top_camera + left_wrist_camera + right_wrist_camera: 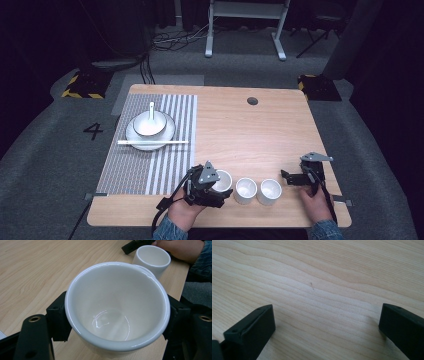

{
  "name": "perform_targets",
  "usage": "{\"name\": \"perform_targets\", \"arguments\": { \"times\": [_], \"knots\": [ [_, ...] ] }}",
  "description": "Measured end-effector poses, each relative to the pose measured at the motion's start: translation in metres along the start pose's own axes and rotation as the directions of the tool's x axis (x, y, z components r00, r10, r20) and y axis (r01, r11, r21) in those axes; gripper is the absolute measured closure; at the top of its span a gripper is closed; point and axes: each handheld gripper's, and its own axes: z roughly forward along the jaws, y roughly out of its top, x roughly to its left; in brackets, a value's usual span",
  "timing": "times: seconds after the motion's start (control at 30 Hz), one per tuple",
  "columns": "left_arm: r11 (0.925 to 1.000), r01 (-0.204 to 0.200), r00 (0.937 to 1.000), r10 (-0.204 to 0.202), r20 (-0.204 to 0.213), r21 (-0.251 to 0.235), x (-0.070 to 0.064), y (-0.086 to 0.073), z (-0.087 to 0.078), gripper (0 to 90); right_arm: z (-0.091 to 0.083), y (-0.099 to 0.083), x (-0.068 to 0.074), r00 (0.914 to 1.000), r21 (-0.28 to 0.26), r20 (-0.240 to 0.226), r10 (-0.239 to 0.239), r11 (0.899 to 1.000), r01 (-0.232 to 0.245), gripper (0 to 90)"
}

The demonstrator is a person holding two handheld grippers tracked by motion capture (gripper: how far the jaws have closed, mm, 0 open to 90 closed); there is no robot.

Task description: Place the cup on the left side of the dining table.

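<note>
The left tool [117,322] is gripping a white cup [117,307], its two black jaws pressing the cup's sides from opposite flanks, so the tool is closed on it. In the high view this cup [223,181] is sitting at the near edge of the table [260,130], first in a row of three. Just beside it the middle cup [246,190] is standing upright, and just beyond that the far cup [269,191] is doing the same. Whether the gripped cup is resting on the wood or already lifting off, the pictures are not showing clearly.

Past the far cup, the right tool [287,177] is waiting with its jaws spread wide and nothing between them; its own view is showing bare wood grain under the open jaws [324,322].

Well away from the cups, on the far left, a striped mat [170,150] is carrying a plate [150,142] with a bowl [148,123], a spoon [151,111] and chopsticks [152,142].

Judging by this, the work is only beginning: one cup is grasped, none looks placed yet, and two are remaining untouched.
</note>
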Motion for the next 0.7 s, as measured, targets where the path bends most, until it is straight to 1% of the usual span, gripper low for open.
{"name": "perform_targets", "arguments": {
  "times": [0.17,0.3,0.4,0.7],
  "knots": [
    [0.9998,-0.007,1.0,0.006,-0.005,-0.017,-0.001,0.008,-0.007,26.6,0.0,0.0,0.0,1.0,0.0,-0.001,0.002,1.0,-0.002,0.5],
    [0.9984,-0.011,0.9997,0.01,-0.021,-0.055,-0.002,0.012,-0.013,26.6,0.0,0.0,0.0,1.0,0.0,0.0,0.001,1.0,-0.001,0.5],
    [0.9976,-0.009,0.9997,0.007,-0.025,-0.069,-0.002,0.014,-0.016,26.7,0.0,0.0,0.0,1.0,0.0,-0.001,0.001,1.0,-0.001,0.5],
    [0.9953,-0.014,0.9992,0.01,-0.037,-0.096,-0.001,0.021,-0.024,26.6,0.0,0.0,0.0,1.0,0.0,0.0,0.0,1.0,0.0,0.5]
  ]
}}
